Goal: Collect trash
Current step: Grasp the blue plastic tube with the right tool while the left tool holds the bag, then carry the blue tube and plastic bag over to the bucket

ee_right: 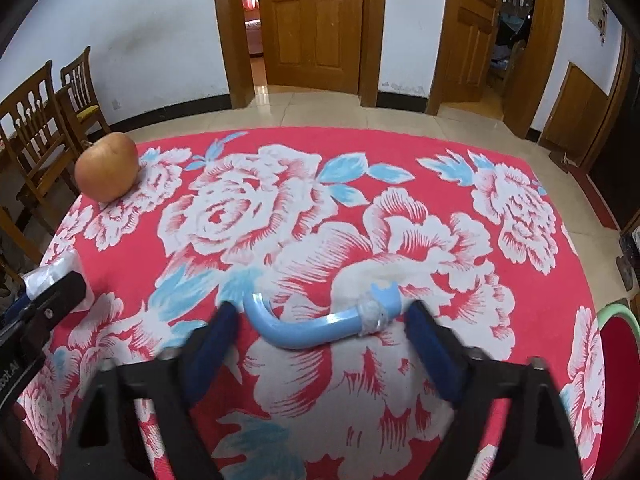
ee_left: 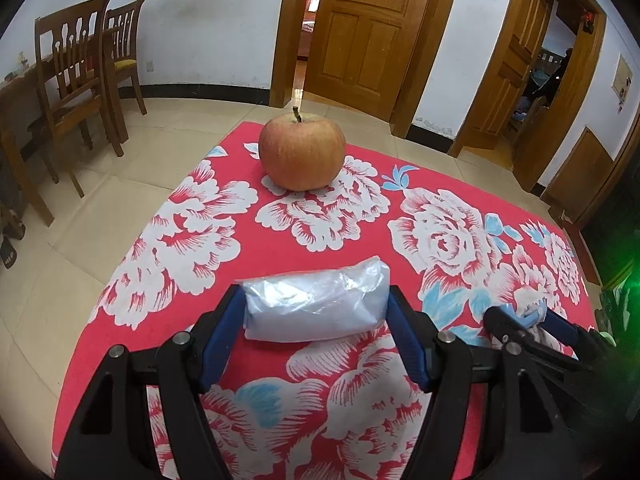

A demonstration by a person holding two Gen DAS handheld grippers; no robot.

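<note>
At lower centre of both views, nothing's lifted yet: left gripper (ee_left: 316, 312) pads clamp plastic packet (ee_left: 316, 304), while right gripper (ee_right: 320, 332) jaws bracket blue hook piece (ee_right: 316, 326) w/o contact. Apple (ee_left: 302, 152) sits upper centre, 2 pickups left.

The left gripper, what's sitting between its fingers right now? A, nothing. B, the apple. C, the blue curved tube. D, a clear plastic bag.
D: in the left wrist view the left gripper has its blue pads on either end of the clear plastic bag, while the apple sits far beyond it.
</note>
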